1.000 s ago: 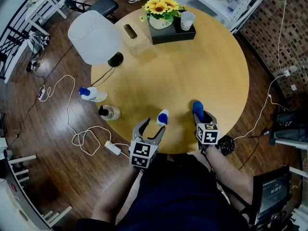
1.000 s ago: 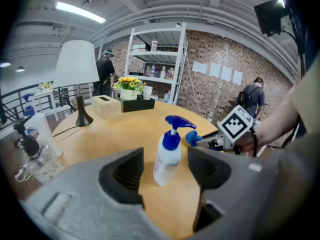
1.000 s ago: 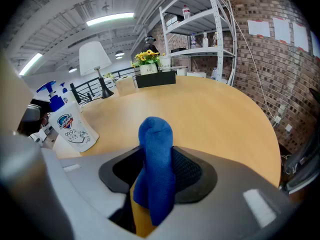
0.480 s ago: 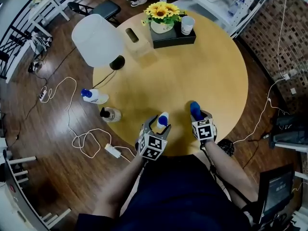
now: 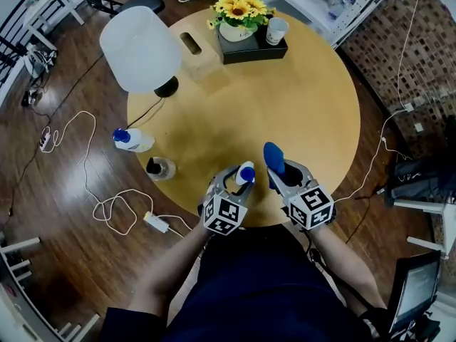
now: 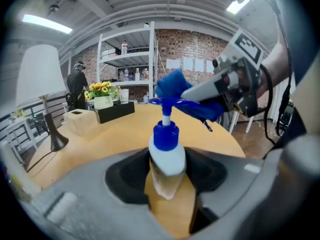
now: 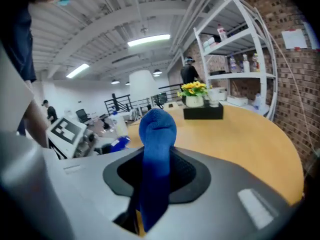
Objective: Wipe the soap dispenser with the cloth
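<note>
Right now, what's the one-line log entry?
left gripper: just closed on soap dispenser | right gripper: just closed on cloth

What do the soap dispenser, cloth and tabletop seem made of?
The soap dispenser looks like smooth plastic: white body, translucent lower down, blue pump. The cloth is soft blue fabric, perhaps microfibre, with a fuzzy matte nap. The tabletop is wood or wood-look laminate, pale with a satin sheen; I cannot tell which.

The person wears dark navy clothing. The left hand-held gripper and the right hand-held gripper have smooth grey shells with black textured pads set into the jaws. Each carries a white cube printed with black square markers. A thin black cable loops off the right one.
</note>
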Motion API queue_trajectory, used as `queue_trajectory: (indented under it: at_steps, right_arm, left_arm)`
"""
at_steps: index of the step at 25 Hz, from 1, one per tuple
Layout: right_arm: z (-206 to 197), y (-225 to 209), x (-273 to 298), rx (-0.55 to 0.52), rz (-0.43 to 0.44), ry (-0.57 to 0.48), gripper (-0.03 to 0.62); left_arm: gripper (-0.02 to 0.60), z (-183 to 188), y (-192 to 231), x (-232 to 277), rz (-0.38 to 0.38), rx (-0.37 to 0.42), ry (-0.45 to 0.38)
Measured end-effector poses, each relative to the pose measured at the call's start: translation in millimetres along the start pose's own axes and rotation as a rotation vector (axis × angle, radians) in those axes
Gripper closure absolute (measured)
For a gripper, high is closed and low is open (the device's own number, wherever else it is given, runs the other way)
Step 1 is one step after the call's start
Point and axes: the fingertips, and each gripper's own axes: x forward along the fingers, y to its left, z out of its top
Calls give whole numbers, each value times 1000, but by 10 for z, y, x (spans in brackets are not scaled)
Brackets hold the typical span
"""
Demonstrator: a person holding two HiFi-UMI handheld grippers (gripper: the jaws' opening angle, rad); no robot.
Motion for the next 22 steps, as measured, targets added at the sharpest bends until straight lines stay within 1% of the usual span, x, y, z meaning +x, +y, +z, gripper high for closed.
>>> queue_trajectory:
  at_steps: [3,5,7,8,11,14,16,17,19,20,22]
  right_arm:
    - [337,541,68,-90,157,-39,480]
    - [355,760,164,-170,216,8,480]
    - [266,784,272,-231,210,77,482]
    - [256,755,303,-229,198,93,482]
    - [233,546,322,-136,154,121,484]
    - [73,164,276,-50,71,175,487]
    - [151,29,202,-12,52,146,487]
    - [257,46,166,-12,65,111,487]
    - [459,236,128,-55,126,52,485]
    - [502,383,133,-92,168,43,485]
    - [441,676,182,-174,243,74,485]
  left_arm:
    - [371,-10,-16,-1,-12,-10,-14]
    - [373,-4,-16,-5,-9,-18,-15]
    - [373,4,-11,-2,-9,-23,-13]
    - [373,4,-11,0,-9,-25,-9]
    - [373,-14,-7,0,0,-30,4]
    - [373,-34,1,1,24,-47,7]
    - [373,-30,11,6,43,-63,3]
    - [373,-28,19,5,53,-69,1]
    - [373,-25,32,0,68,-80,-1]
    - [373,-26,33,-5,73,-84,-1]
    - [373,-32,27,-12,76,-89,1]
